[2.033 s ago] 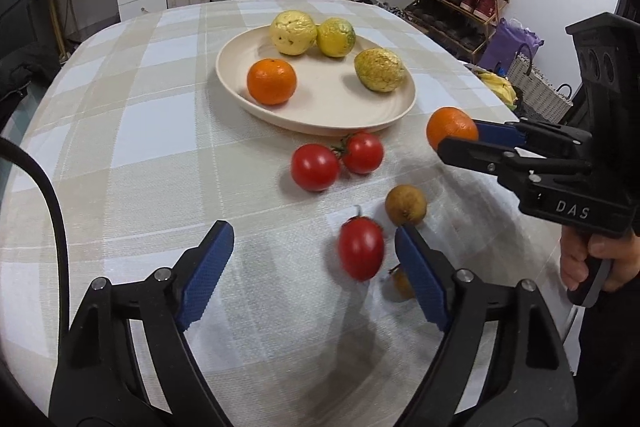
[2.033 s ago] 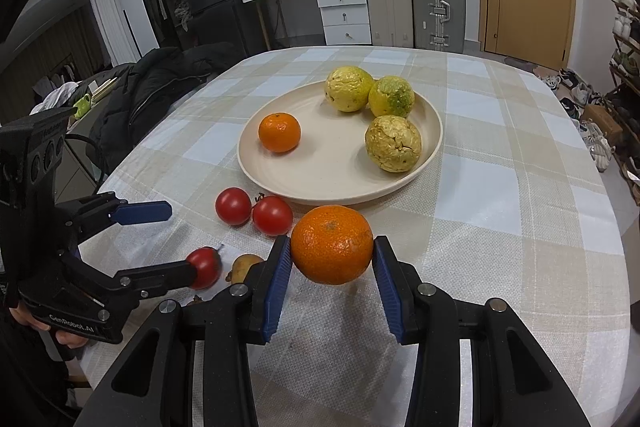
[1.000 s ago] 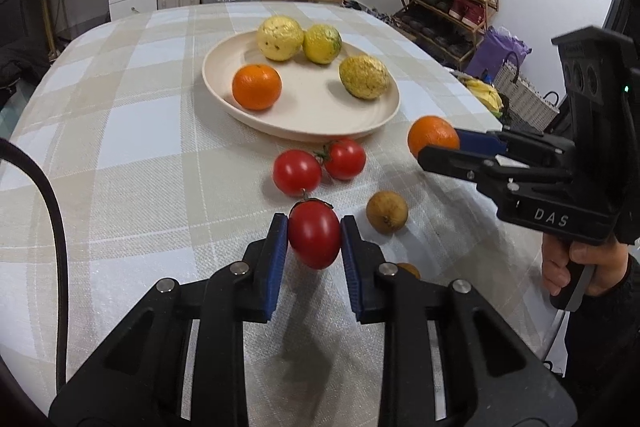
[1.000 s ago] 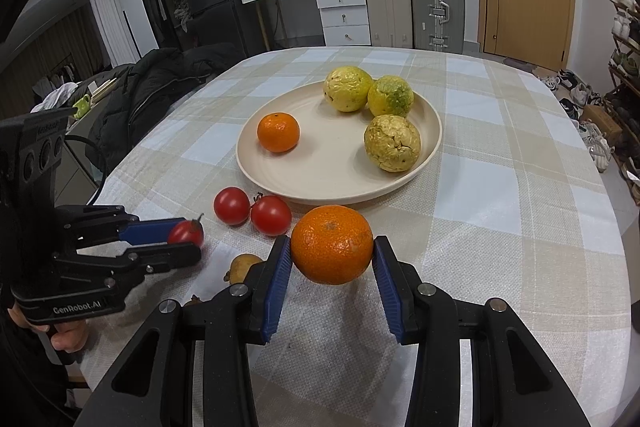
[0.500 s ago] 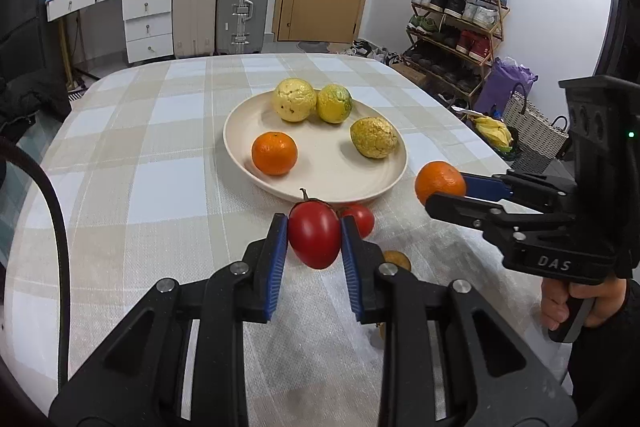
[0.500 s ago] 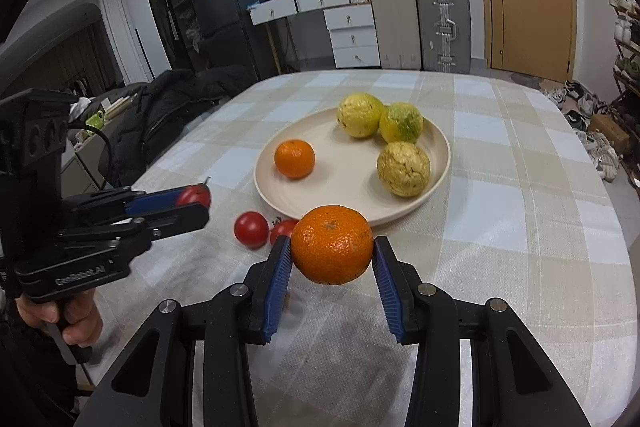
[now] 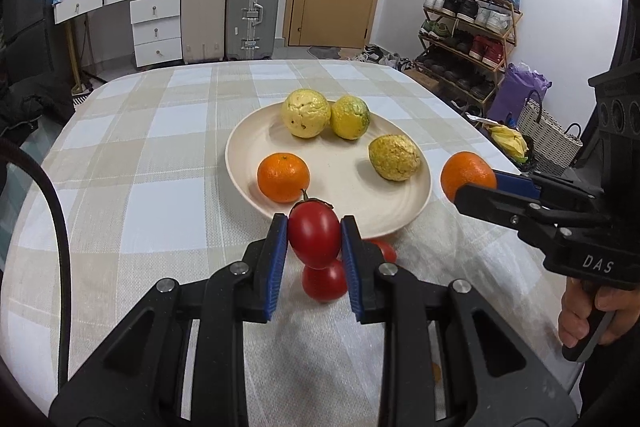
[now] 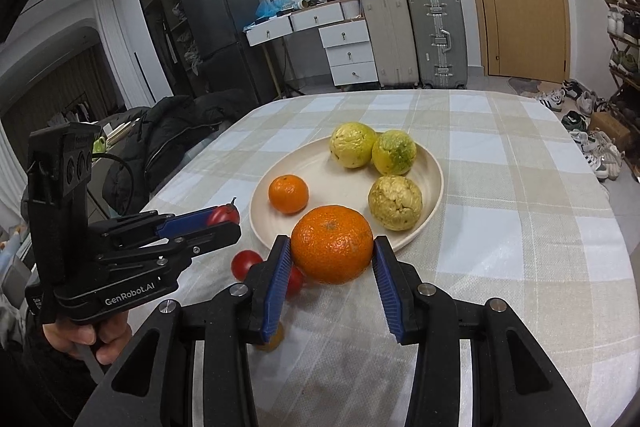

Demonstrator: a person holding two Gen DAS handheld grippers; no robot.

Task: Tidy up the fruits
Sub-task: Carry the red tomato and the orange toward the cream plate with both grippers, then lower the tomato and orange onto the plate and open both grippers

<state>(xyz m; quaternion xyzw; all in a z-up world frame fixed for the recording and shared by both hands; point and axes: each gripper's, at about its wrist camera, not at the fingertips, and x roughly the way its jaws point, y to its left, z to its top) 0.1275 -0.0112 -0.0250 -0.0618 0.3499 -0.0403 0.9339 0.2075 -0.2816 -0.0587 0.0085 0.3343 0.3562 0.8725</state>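
Tomato (image 7: 314,238), red with stem upward, is sitting clamped between the blue pads of the left gripper (image 7: 314,241), held clear of the tablecloth at the near rim of the plate (image 7: 418,201). Orange (image 8: 332,243) is being gripped likewise by the right gripper (image 8: 332,269), raised just before the same rim. On the cream plate are lying a smaller orange (image 7: 283,177) and three wrinkled yellow fruits (image 7: 306,119), two touching at the far side, one apart at the right. Two further tomatoes (image 7: 324,281) are resting on the checked tablecloth (image 7: 132,163) beneath the left gripper. Suitcases (image 7: 250,13), white drawers and a shoe rack (image 7: 466,27) are standing against the walls beyond.
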